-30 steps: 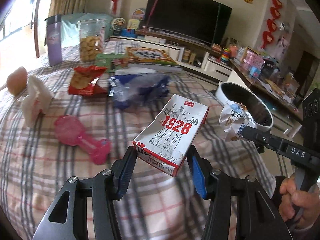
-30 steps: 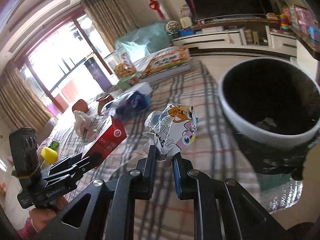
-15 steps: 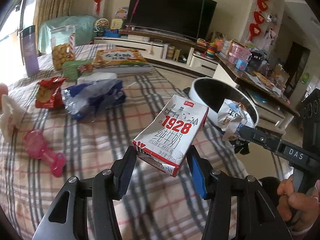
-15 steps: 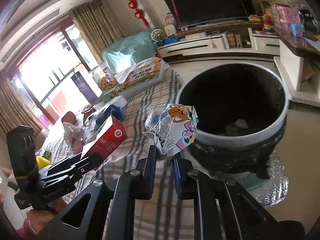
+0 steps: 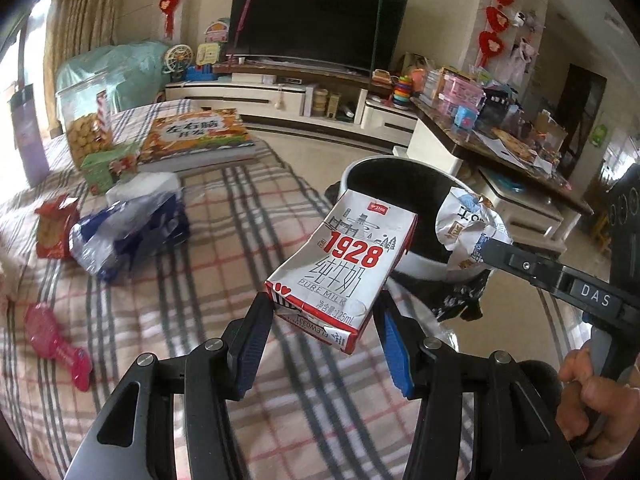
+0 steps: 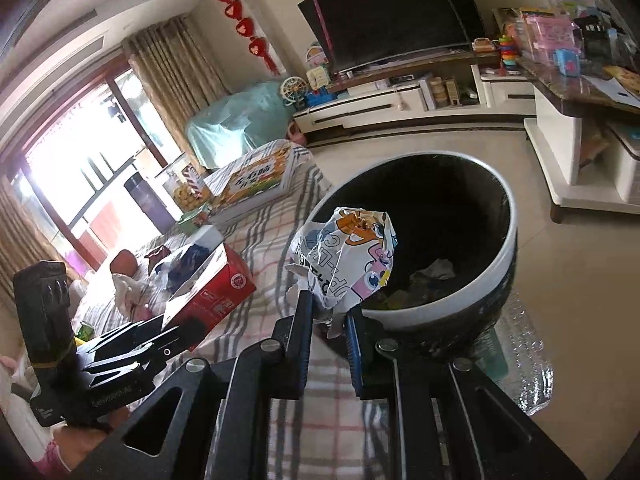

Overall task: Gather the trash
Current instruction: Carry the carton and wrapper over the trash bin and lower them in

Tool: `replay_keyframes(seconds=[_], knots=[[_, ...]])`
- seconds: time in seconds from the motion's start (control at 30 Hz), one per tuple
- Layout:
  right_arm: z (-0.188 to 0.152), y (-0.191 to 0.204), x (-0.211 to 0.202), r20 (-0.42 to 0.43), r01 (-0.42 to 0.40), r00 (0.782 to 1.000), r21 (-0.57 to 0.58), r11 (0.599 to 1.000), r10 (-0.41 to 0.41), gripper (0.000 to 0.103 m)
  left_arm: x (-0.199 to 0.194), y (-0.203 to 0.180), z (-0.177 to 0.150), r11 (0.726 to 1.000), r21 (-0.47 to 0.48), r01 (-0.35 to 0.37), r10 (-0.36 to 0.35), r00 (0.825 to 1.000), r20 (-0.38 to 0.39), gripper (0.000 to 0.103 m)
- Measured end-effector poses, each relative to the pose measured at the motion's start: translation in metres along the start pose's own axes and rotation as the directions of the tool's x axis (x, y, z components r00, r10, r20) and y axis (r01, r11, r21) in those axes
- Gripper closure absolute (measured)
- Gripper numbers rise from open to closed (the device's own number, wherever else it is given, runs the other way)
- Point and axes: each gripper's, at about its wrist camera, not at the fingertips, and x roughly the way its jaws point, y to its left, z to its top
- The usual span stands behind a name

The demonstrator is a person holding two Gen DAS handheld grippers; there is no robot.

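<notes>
Crumpled wrapper pinched in the right gripper should clear the bin rim before release, then the left gripper's clamped carton.

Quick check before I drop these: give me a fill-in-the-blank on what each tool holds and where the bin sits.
1. The left tool is shut on a ____ carton.
2. The right tool grips a crumpled ____.
3. The bin has a white rim and already contains some ____.

Missing words: milk; wrapper; trash
</notes>
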Motion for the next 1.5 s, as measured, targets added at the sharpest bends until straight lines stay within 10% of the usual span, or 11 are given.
replay_keyframes(seconds=[1.5], knots=[[0.055,-0.062,0.027,-0.04,0.115,0.993,0.018,0.993,-0.114,0.086,0.09,-0.065,0.069,0.994,0.11,0.015,-0.01,0.999,-0.051,0.052]])
